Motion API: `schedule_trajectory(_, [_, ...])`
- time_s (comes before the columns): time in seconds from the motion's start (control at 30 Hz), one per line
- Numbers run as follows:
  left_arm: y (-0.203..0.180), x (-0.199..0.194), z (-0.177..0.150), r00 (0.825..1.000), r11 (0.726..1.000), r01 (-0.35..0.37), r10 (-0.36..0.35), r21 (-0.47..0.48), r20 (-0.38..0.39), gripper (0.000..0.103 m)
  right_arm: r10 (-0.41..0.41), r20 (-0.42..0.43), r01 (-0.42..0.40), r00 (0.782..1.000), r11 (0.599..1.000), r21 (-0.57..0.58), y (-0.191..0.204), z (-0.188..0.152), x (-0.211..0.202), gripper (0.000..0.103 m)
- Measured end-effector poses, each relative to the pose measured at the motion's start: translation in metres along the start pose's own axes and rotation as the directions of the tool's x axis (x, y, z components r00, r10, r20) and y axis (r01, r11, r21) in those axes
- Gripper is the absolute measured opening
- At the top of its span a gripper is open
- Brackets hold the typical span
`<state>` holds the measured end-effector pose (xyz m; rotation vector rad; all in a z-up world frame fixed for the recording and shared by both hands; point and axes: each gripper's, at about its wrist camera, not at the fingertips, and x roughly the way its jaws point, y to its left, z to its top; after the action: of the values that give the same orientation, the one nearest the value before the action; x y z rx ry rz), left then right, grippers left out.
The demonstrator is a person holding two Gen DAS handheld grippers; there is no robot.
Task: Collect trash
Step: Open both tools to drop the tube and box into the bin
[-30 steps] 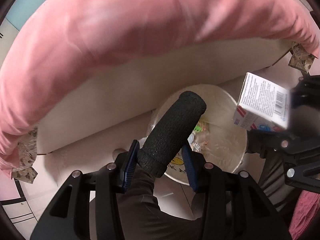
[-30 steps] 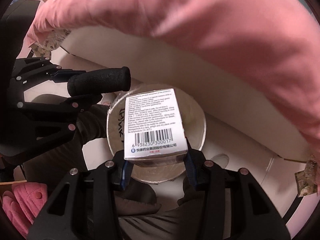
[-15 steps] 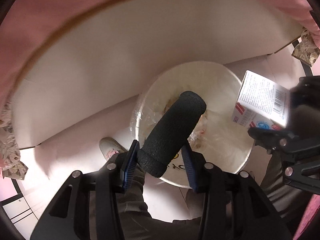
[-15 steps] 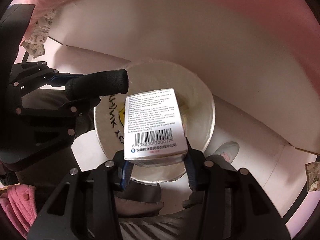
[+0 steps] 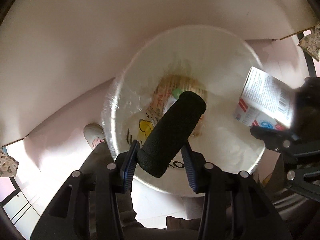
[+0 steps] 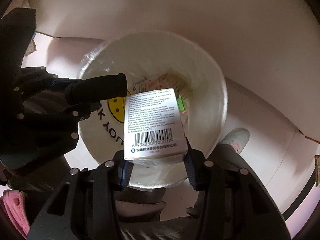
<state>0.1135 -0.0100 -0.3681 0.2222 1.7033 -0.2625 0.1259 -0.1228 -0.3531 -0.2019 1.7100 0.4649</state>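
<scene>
My left gripper (image 5: 160,160) is shut on a black foam tube (image 5: 172,132) and holds it over the open mouth of a white trash bin (image 5: 258,160) lined with clear plastic. Wrappers (image 5: 176,86) lie at the bin's bottom. My right gripper (image 6: 156,160) is shut on a white medicine box (image 6: 152,124) with a barcode, also held above the bin (image 6: 212,92). The box (image 5: 266,102) shows at the right of the left wrist view. The foam tube (image 6: 98,92) shows at the left of the right wrist view.
The white underside of a table (image 5: 100,40) curves over the bin. The person's shoes stand on the pale floor beside the bin (image 5: 94,136) (image 6: 236,138). A patterned cloth corner (image 5: 310,42) hangs at the table's edge.
Both grippers have dropped lower and closer to the bin, which now fills more of each view. The pink cloth has gone out of sight. Both grips are unchanged.
</scene>
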Motion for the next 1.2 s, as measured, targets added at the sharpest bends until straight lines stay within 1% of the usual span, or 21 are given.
schedule_trajectory(0.17, [0.004,0.021,0.006,0.998,1.0,0.018,-0.019,-0.014,-0.051,0.046,0.004,-0.051,-0.004,0.999,1.0,0.006,-0.002,0.005,0.024,0.046])
schedule_trajectory(0.27, [0.002,0.029,0.009,0.997,1.0,0.018,-0.019,-0.018,-0.072,0.046,0.006,-0.076,-0.005,0.997,1.0,0.002,0.0,0.007,0.03,0.046])
schedule_trajectory(0.37, [0.004,0.039,0.013,0.995,1.0,0.015,-0.017,-0.024,-0.095,0.046,0.001,-0.107,-0.003,0.994,1.0,-0.014,0.002,0.011,0.043,0.046])
schedule_trajectory(0.43, [0.005,0.045,0.016,0.993,0.999,0.024,-0.028,-0.033,-0.113,0.047,-0.003,-0.121,0.0,0.993,1.0,-0.022,0.002,0.012,0.05,0.046])
schedule_trajectory(0.5, [0.004,0.048,0.019,0.992,0.999,0.015,-0.019,-0.037,-0.122,0.048,-0.015,-0.14,0.01,0.99,0.999,-0.035,0.004,0.016,0.057,0.048])
schedule_trajectory(0.53, [0.004,0.05,0.019,0.992,0.999,0.008,-0.013,-0.037,-0.126,0.055,-0.017,-0.152,0.011,0.988,0.999,-0.042,0.004,0.017,0.06,0.051])
schedule_trajectory(0.57, [0.003,0.052,0.02,0.992,0.999,-0.005,0.0,-0.038,-0.129,0.071,-0.021,-0.163,0.013,0.986,0.999,-0.049,0.005,0.018,0.063,0.054])
schedule_trajectory(0.6, [0.003,0.052,0.021,0.992,0.999,-0.019,0.014,-0.04,-0.128,0.076,-0.024,-0.164,0.016,0.986,0.998,-0.053,0.005,0.016,0.066,0.061])
schedule_trajectory(0.63, [0.002,0.052,0.021,0.992,0.999,-0.015,0.01,-0.04,-0.125,0.076,-0.023,-0.163,0.015,0.986,0.998,-0.055,0.005,0.014,0.068,0.064])
schedule_trajectory(0.7, [0.001,0.052,0.023,0.992,0.999,-0.009,0.005,-0.033,-0.126,0.076,-0.006,-0.165,-0.002,0.986,0.999,-0.046,0.005,0.014,0.068,0.064])
schedule_trajectory(0.77, [-0.001,0.053,0.023,0.992,0.999,-0.021,0.018,-0.025,-0.124,0.076,0.003,-0.165,-0.009,0.986,0.999,-0.032,0.001,0.014,0.067,0.064])
schedule_trajectory(1.0, [-0.002,0.054,0.016,0.992,1.0,-0.018,0.015,-0.021,-0.129,0.076,0.015,-0.145,-0.015,0.989,1.0,0.0,-0.004,0.012,0.054,0.064])
schedule_trajectory(1.1, [-0.002,0.042,0.006,0.993,1.0,-0.023,0.021,-0.017,-0.113,0.076,0.028,-0.132,-0.028,0.991,1.0,-0.001,-0.001,0.003,0.044,0.064])
schedule_trajectory(1.2, [0.0,0.02,0.0,0.996,0.999,-0.04,0.039,-0.004,-0.083,0.076,0.017,-0.102,-0.018,0.995,1.0,-0.017,0.001,-0.008,0.027,0.064])
